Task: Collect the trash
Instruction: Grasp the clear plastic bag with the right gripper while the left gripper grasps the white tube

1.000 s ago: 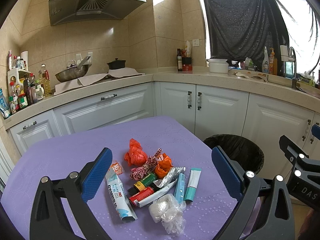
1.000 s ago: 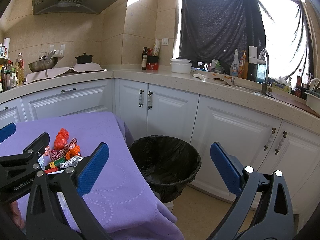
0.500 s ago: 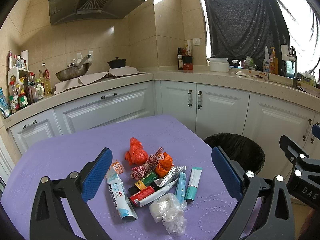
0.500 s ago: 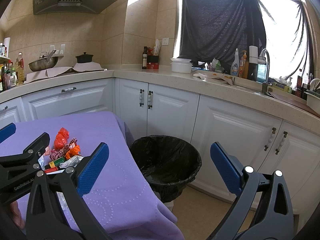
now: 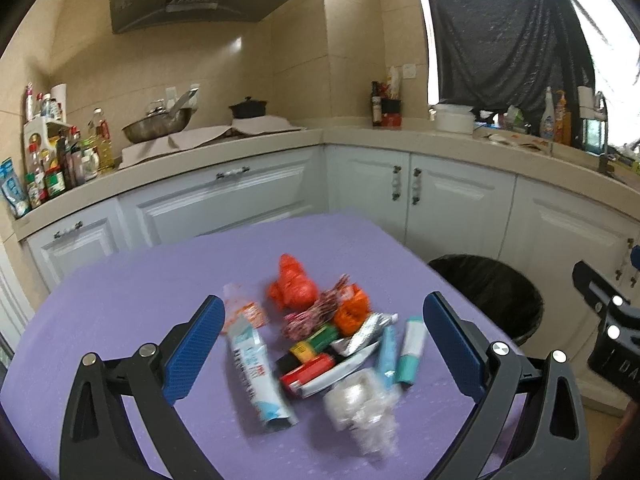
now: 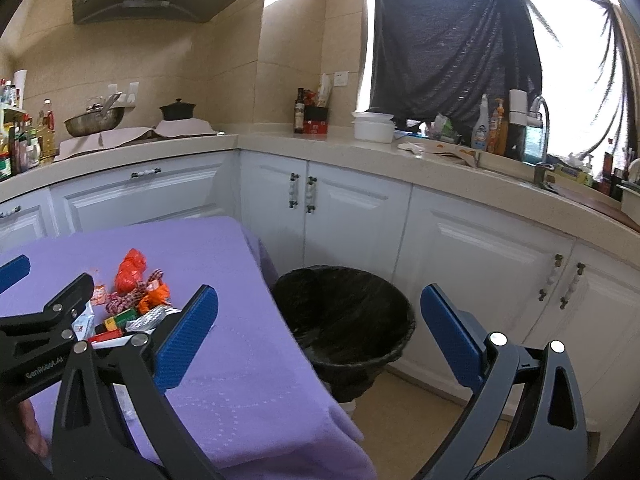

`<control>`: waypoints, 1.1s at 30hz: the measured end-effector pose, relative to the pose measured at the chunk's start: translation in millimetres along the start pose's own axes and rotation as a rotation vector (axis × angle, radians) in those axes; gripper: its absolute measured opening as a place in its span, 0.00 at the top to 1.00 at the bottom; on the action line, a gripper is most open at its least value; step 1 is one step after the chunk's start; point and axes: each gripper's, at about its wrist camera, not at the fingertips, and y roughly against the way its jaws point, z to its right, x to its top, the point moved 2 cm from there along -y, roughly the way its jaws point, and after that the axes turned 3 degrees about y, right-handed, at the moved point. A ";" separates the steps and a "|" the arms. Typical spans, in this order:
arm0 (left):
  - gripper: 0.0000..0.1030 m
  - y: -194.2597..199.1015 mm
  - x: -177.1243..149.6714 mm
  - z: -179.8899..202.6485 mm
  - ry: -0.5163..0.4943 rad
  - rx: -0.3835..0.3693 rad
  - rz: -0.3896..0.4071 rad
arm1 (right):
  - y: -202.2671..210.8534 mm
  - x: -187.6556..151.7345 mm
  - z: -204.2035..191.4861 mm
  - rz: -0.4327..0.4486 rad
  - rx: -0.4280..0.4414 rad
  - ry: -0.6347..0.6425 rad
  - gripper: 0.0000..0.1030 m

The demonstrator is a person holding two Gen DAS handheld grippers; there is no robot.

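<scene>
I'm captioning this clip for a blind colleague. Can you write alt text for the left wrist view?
The open left tool hangs above a heap of trash on a purple tablecloth: orange bags, tubes, wrappers, crumpled clear plastic. A black-lined trash bin stands on the floor to the right, with white kitchen cabinets behind.

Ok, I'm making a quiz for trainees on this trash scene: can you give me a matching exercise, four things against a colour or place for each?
Things:
1. crumpled plastic bag at the far end of the pile
2. round lined trash bin
3. cloth covering the table
4. small capped tube on the pile's right edge

Colour or place:
A. purple
B. white and teal
C. on the floor beside the table
D. orange-red

Pairs: 1-D, 2-C, 3-A, 4-B
</scene>
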 end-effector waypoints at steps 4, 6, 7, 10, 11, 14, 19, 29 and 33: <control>0.06 -3.4 -12.4 -18.4 0.002 0.049 -0.024 | -11.4 -5.9 -20.5 -0.014 0.064 0.017 0.04; 0.06 -5.7 -18.6 -29.0 0.008 0.072 -0.042 | -16.2 -9.0 -36.2 -0.027 0.102 0.035 0.04; 0.06 -7.2 -22.0 -34.0 0.012 0.083 -0.052 | -18.3 -11.1 -43.5 -0.032 0.124 0.044 0.04; 0.06 -10.4 -32.4 -47.9 0.024 0.116 -0.081 | -23.8 -18.6 -66.4 -0.046 0.179 0.070 0.04; 0.06 -11.4 -34.3 -52.9 0.026 0.126 -0.090 | -27.3 -22.4 -74.6 -0.057 0.199 0.078 0.04; 0.06 -13.4 -43.3 -65.9 0.035 0.151 -0.105 | -35.4 -32.3 -91.0 -0.097 0.255 0.078 0.04; 0.06 -16.1 -54.5 -82.1 0.056 0.171 -0.135 | -34.7 -46.4 -112.0 -0.122 0.347 0.077 0.17; 0.06 -15.3 -68.7 -102.0 0.091 0.216 -0.166 | -34.7 -70.0 -149.7 -0.190 0.508 0.148 0.47; 0.06 -13.7 -67.8 -98.3 0.092 0.204 -0.161 | -38.0 -75.8 -154.2 -0.208 0.531 0.166 0.60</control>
